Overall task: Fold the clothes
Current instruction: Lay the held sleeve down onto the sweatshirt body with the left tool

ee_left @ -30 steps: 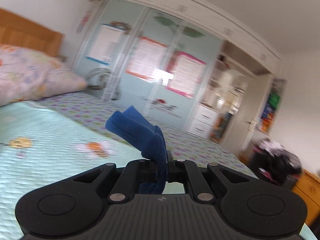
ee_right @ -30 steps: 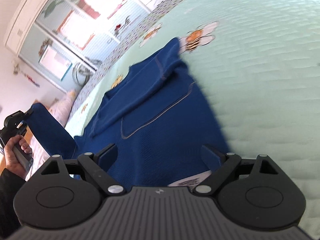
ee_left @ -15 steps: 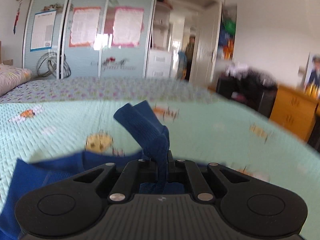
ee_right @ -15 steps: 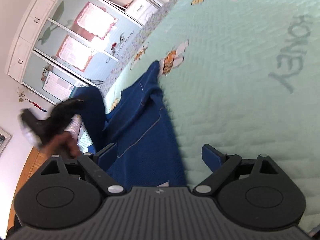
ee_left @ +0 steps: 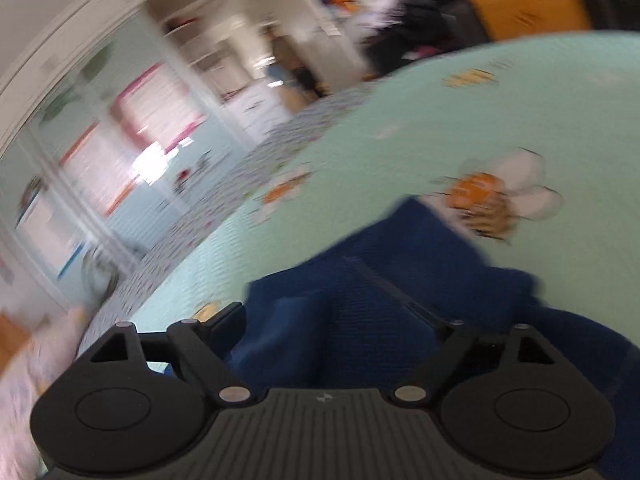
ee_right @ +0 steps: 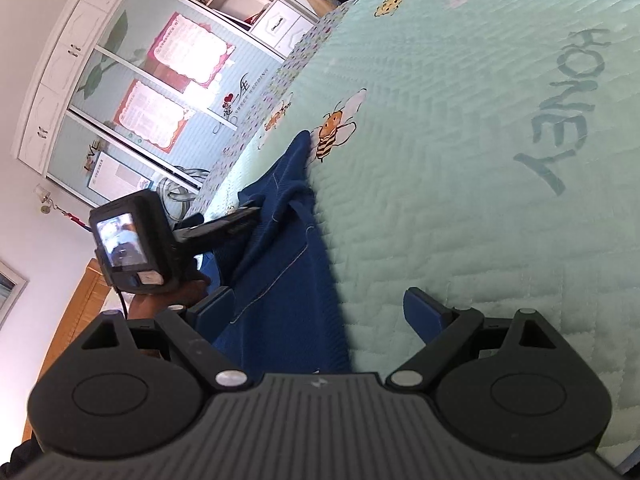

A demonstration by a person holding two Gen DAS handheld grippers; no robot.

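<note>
The dark blue knitted garment (ee_right: 280,248) lies rumpled on the bed, on its mint-green quilted cover (ee_right: 460,128) printed with bees, and both grippers sit over it with their jaws spread wide and nothing between them.

From the right wrist view the picture is sharp. The right gripper (ee_right: 316,312) has its left blue-padded finger (ee_right: 212,308) over the cloth and its right one over bare quilt, so the garment's edge runs up between them. The cloth stretches away in a narrowing strip to a point just beside a printed bee (ee_right: 334,130); grey letters reading HONEY (ee_right: 560,112) lie well to the right on the cover. This view alone shows the left gripper (ee_right: 236,220) from outside — a black body with a small lit camera screen (ee_right: 118,240), held in a hand (ee_right: 172,300), its dark fingers reaching over the garment's left side near the bed's long edge, where a floral border runs.

The left wrist view is smeared with motion blur. What it adds is the look down between the left gripper (ee_left: 340,320) fingers: heaped blue folds fill the gap, though I cannot tell whether the fingers touch the cloth. Past the garment's far tip sits an orange bee print (ee_left: 492,196). Beyond the bed, a pale blue wardrobe with pink-framed posters (ee_right: 160,80) — clear in the right view, streaked in the left.
</note>
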